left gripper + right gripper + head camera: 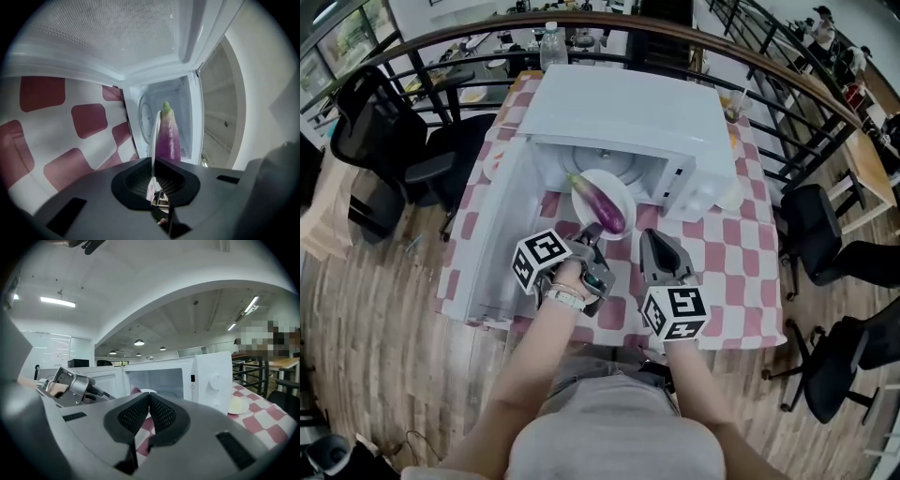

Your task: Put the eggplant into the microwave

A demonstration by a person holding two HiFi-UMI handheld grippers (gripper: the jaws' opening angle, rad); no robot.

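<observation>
A purple eggplant [609,207] with a green stem lies on a white plate [598,184] just in front of the open white microwave [623,117]. My left gripper [592,232] is shut on the plate's near rim. In the left gripper view the plate [153,136] shows edge-on between the pads, and the eggplant [168,137] points into the lit microwave cavity [185,105]. Right of the plate, my right gripper [661,246] is shut with nothing in it. Its closed pads [140,411] face the microwave front [208,376].
The microwave door [492,246] hangs open to the left, over the table's left edge. A red-and-white checked cloth [722,272] covers the table. A small white dish [727,197] sits right of the microwave. Black chairs [834,244] and a curved railing [769,66] surround the table.
</observation>
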